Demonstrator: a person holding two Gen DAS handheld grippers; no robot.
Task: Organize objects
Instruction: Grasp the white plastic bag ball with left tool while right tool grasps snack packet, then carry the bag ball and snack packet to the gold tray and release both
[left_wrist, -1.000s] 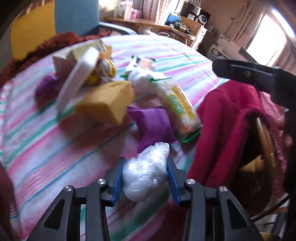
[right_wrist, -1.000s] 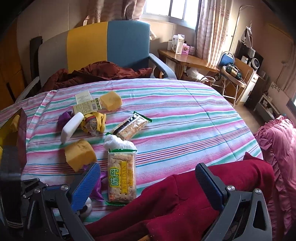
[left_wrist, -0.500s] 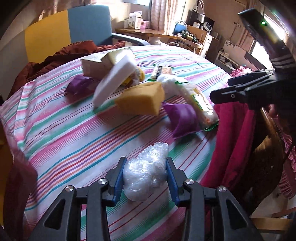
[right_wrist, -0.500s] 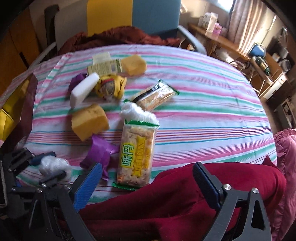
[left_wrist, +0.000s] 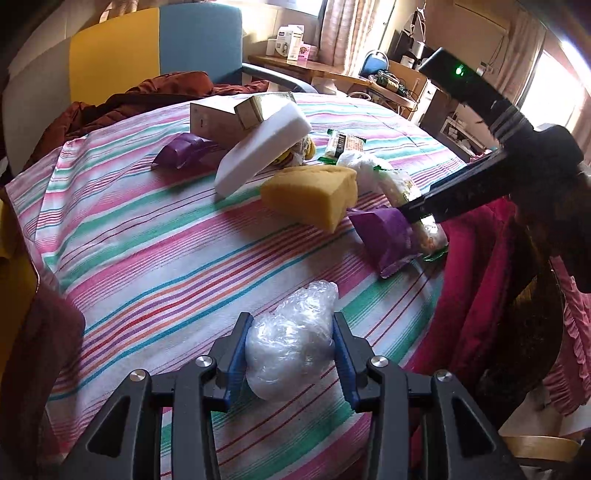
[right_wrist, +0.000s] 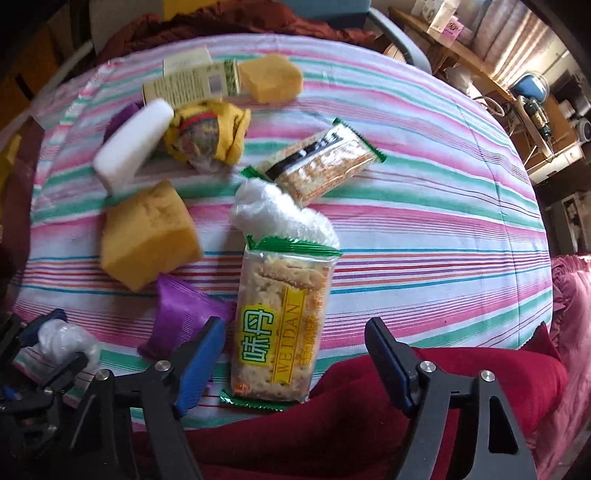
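My left gripper (left_wrist: 291, 347) is shut on a crumpled clear plastic wad (left_wrist: 291, 343) just above the striped tablecloth (left_wrist: 155, 251); it also shows in the right wrist view (right_wrist: 62, 341). My right gripper (right_wrist: 295, 358) is open and empty, its jaws standing either side of the cracker pack (right_wrist: 284, 325) lying on the cloth. A purple packet (right_wrist: 181, 314) lies by its left finger. Further back lie a yellow sponge (right_wrist: 147, 240), a white foam block (right_wrist: 133, 146), a white fluffy wad (right_wrist: 280, 218), a second snack bar (right_wrist: 321, 162) and a yellow wrapper bundle (right_wrist: 207, 136).
A green-printed box (right_wrist: 192, 83) and a second yellow sponge (right_wrist: 271, 75) lie at the far side. Another purple packet (left_wrist: 184, 151) lies by the box. A red garment (right_wrist: 369, 417) drapes over the chair at the near table edge. An armchair (left_wrist: 155, 48) stands behind.
My right gripper has moved down and forward toward the cracker pack. My left gripper, still holding the plastic wad, has drawn back to the left along the near edge.
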